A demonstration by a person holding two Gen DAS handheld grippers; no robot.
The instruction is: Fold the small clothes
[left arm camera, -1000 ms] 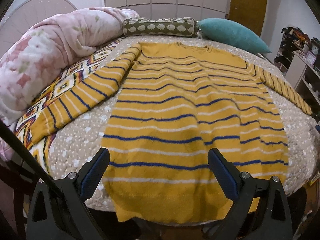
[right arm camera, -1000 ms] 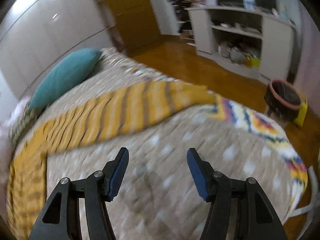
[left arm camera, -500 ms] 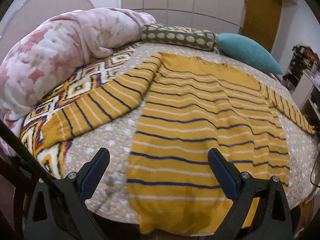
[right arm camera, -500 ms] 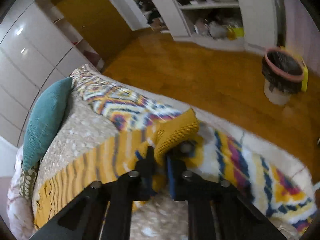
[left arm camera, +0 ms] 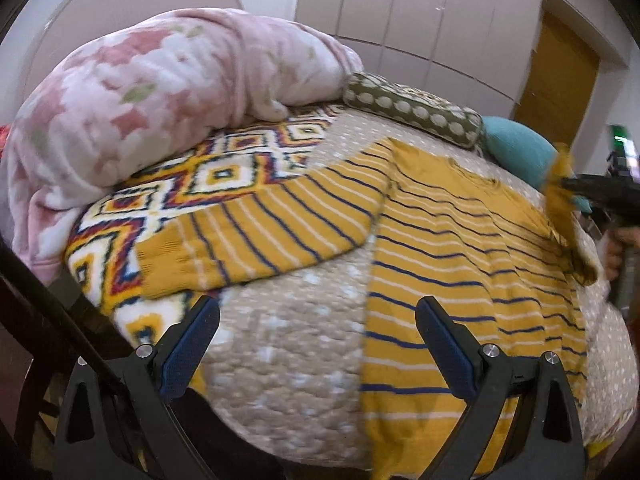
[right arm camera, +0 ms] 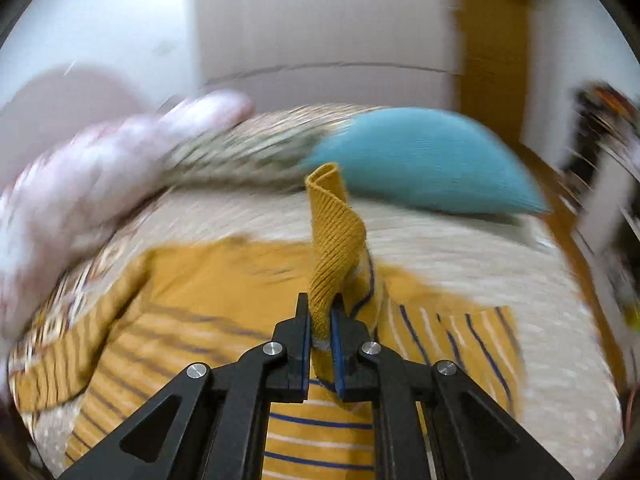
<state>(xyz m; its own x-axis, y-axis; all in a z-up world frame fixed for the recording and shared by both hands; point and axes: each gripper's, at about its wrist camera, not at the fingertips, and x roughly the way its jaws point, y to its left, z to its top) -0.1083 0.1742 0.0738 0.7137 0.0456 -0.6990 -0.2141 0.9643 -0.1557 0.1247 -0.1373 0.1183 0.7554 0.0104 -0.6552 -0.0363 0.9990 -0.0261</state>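
Note:
A mustard yellow sweater point(left arm camera: 452, 264) with blue and white stripes lies flat on the bed, its left sleeve point(left arm camera: 264, 240) spread out over the patterned blanket. My left gripper point(left arm camera: 316, 328) is open and empty, hovering over the bed's near edge between that sleeve and the sweater's body. My right gripper point(right arm camera: 321, 320) is shut on the ribbed cuff point(right arm camera: 334, 232) of the right sleeve and holds it lifted above the sweater's body point(right arm camera: 208, 280). It also shows at the right edge of the left wrist view point(left arm camera: 568, 184).
A pink floral duvet point(left arm camera: 152, 96) is heaped at the back left. A dotted bolster point(left arm camera: 412, 108) and a teal pillow point(right arm camera: 424, 160) lie at the head of the bed. A diamond-patterned blanket point(left arm camera: 208, 168) lies under the left sleeve. Shelves stand at the far right.
My right gripper closed on the right sleeve's cuff and carried it up and over the sweater's body. My left gripper moved left toward the left sleeve, staying open.

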